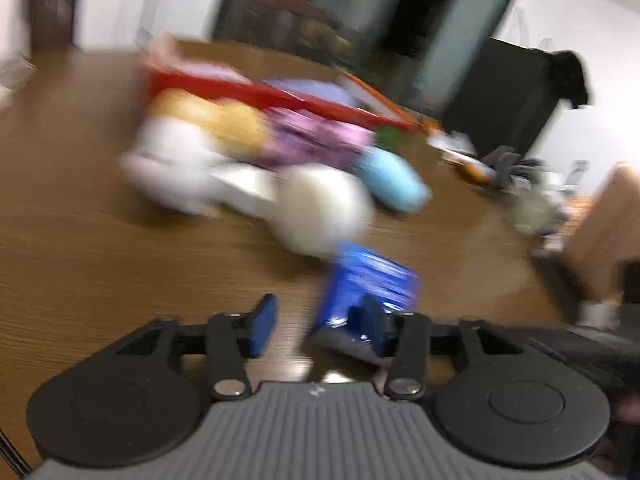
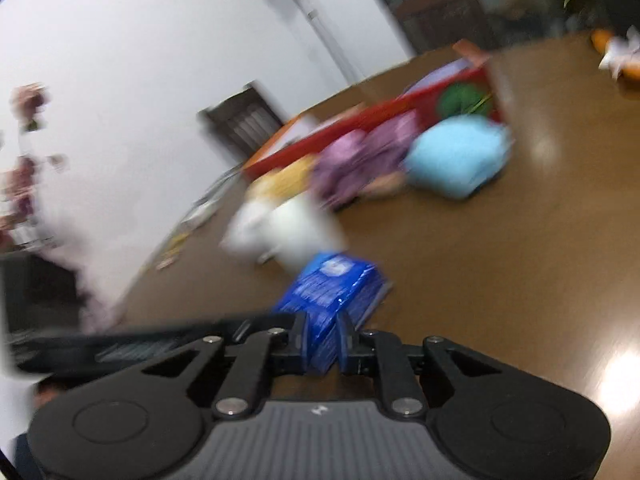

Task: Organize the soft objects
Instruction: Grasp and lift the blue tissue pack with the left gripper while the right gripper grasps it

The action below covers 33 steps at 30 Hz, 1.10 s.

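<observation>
Clamping a blue packet between its two narrow-set fingers, the right gripper is holding the glossy pack low in the centre of the right wrist view, tilted up toward the upper right over the brown table. Sitting lower centre in the left wrist view, the left gripper is standing wide, its fingers well apart; the same blue packet is showing at its right finger, though motion blur is making it impossible to tell whether they are touching. Lying in a loose heap in the middle of both frames are the soft things: a white plush, a second white plush to its left, a yellow-brown one above it, a purple one and a light blue cushion to the right. Standing just behind the heap, a red box is stretching across the upper middle. Everything in both views is smearing with blur.
</observation>
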Tool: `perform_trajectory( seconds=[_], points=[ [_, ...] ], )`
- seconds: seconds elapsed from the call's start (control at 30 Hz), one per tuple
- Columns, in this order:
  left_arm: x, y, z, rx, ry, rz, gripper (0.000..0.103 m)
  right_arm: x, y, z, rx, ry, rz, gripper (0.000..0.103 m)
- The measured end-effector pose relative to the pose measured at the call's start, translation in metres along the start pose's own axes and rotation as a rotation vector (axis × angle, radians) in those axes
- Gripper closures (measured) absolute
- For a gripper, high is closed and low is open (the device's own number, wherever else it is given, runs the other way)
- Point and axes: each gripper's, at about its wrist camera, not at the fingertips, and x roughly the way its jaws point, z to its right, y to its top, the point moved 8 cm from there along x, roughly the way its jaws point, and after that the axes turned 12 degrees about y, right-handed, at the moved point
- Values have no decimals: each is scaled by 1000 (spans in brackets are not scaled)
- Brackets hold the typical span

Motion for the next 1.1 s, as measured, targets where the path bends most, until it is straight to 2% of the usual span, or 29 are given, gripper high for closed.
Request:
perform_trajectory(
  seconds=[0.03,0.07,0.1,0.17,0.23,0.3,0.37,0.4,0.43,0.47,0.53,0.6,0.73,0.87,0.9,1.0,1.07,1.1],
  points=[
    [-7,3,-20,-35,68,12,50,1,-9,-19,-29,52,-24,88],
    [-14,6,-37,-85,114,20,50,0,-11,-33,-70,68,-25,88],
    [-24,8,-48,-136,125,39,50,-3,-10,-45,-127,64,-10,88],
    [-42,7,-55,-212,83,69,50,-8,2,-54,-224,16,54,84],
    [-49,3,-45,-242,29,80,49,-5,17,-40,-237,-50,92,73],
    [-47,-3,-26,-224,-7,90,49,7,24,-19,-193,-100,65,73],
    [-40,-9,-7,-169,-42,105,49,20,26,-3,-146,-104,38,73],
    [-33,-12,1,-150,-44,110,52,24,23,3,-124,-98,28,73],
    [-29,-14,6,-144,-49,103,61,29,20,9,-81,-97,14,76],
    [-23,-16,11,-138,-60,79,66,29,17,11,-51,-77,22,78],
    [-26,-19,17,-107,-46,85,66,22,9,8,-18,-57,22,83],
    [-33,-22,20,-90,-79,77,66,12,-2,-2,-43,-78,21,83],
    [-33,-28,11,-126,-104,53,66,-3,-7,-6,-7,-66,44,80],
    [-19,-33,8,-142,-117,21,65,7,-6,-2,-9,-81,32,79],
    [-18,-31,9,-138,-110,29,65,10,-6,-2,-15,-76,28,76],
    [-23,-21,14,-116,-89,48,66,13,-3,-2,-25,-84,35,81],
    [-31,3,20,-91,-101,102,65,6,8,-8,-30,-79,69,82],
    [-34,24,25,-66,-106,143,65,2,18,-14,-53,-80,94,82]
  ],
)
